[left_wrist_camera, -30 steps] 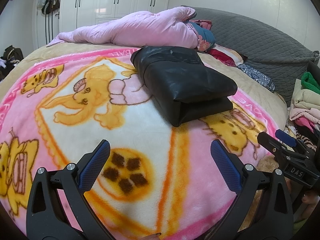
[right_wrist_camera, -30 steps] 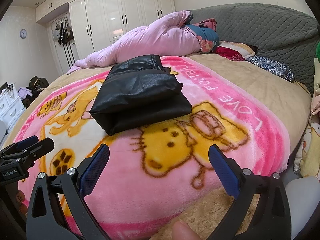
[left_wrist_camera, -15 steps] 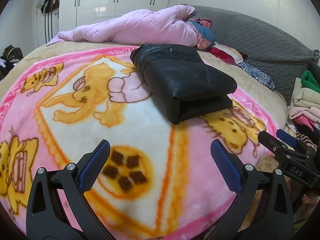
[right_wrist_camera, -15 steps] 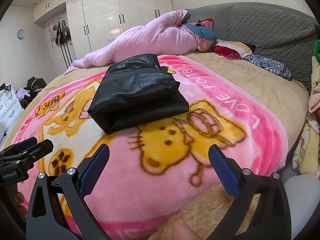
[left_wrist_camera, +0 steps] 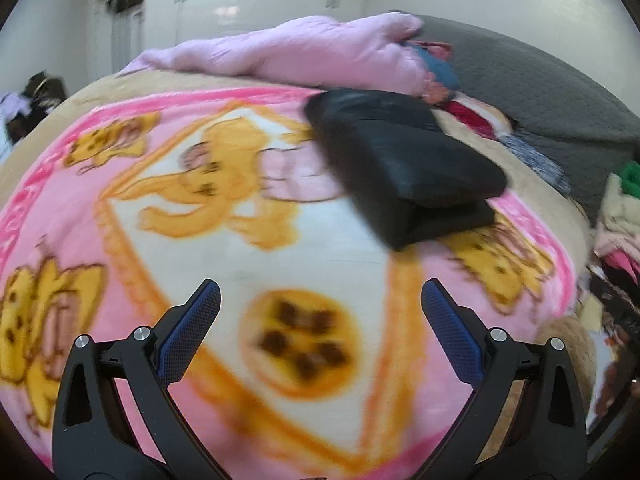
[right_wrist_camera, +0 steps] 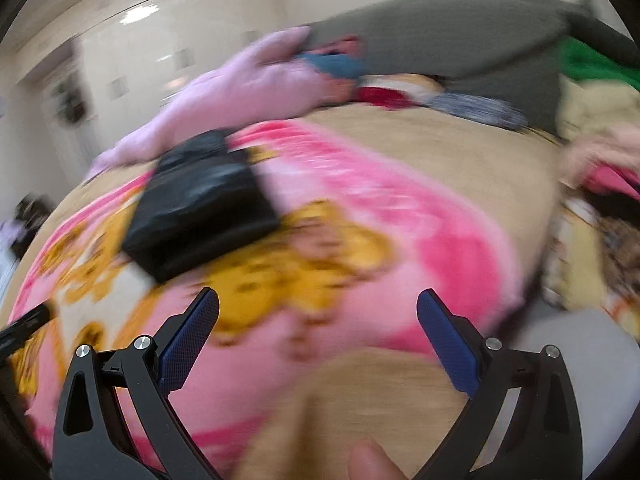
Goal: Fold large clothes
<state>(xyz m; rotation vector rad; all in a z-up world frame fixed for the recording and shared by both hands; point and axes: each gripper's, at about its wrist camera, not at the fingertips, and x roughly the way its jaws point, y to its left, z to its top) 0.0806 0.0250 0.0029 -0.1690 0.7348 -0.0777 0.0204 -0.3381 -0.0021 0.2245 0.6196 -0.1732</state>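
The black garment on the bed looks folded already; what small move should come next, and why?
Probably swing the right tool toward the clothes pile at the right for another piece. The black garment lies as a compact bundle on the pink blanket, and both tools, the left tool included, are open and empty.
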